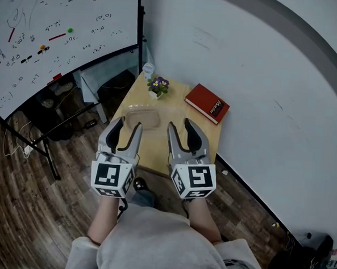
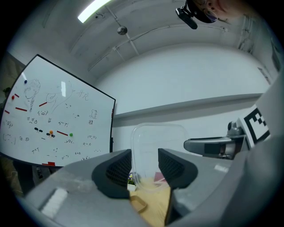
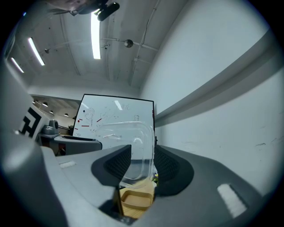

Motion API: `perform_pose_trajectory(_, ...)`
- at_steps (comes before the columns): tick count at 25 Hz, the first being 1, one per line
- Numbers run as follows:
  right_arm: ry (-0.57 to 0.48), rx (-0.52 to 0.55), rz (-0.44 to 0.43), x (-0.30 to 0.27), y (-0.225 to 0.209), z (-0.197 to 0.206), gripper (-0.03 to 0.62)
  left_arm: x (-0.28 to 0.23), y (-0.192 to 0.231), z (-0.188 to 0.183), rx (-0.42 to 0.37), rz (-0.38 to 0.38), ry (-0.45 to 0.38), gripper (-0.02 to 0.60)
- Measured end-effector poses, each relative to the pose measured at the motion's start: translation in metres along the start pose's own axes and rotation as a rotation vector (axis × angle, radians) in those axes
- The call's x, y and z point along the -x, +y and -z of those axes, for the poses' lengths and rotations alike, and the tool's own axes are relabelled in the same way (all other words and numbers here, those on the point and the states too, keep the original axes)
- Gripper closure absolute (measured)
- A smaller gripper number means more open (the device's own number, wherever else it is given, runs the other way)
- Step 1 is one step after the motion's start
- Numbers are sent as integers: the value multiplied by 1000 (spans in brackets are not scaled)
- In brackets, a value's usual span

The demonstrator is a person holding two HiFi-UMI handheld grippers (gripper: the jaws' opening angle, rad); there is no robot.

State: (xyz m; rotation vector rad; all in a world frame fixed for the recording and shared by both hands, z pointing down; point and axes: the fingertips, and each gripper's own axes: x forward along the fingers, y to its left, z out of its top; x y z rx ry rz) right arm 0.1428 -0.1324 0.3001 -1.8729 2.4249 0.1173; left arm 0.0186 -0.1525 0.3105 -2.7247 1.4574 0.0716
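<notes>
dark wood floor [image 1: 16, 207] below, white wall [image 1: 263, 68] with a grey band behind. whiteboard [image 1: 55, 33] on a stand to the left, covered in red and black scribbles. small pale wooden table [image 1: 175, 111] pushed against the wall. left gripper [image 1: 127, 124] and right gripper [image 1: 180, 125] side by side over the table's near edge, jaws of both released and parted, gripping nothing. red book [image 1: 207, 103] at the far right corner, by the wall. clear plastic container [image 1: 142, 118] mid-table, nearer the left edge, just ahead of the left gripper's jaws and not pinched by them. little purple-flowered plant [image 1: 158, 86] at the far edge.
</notes>
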Motion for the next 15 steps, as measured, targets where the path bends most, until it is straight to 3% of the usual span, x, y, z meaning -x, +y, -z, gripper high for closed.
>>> perform_pose_trajectory(15, -7, 8, -2, 13, 5, -4, 431, 12, -7, -4, 0, -5, -3, 396)
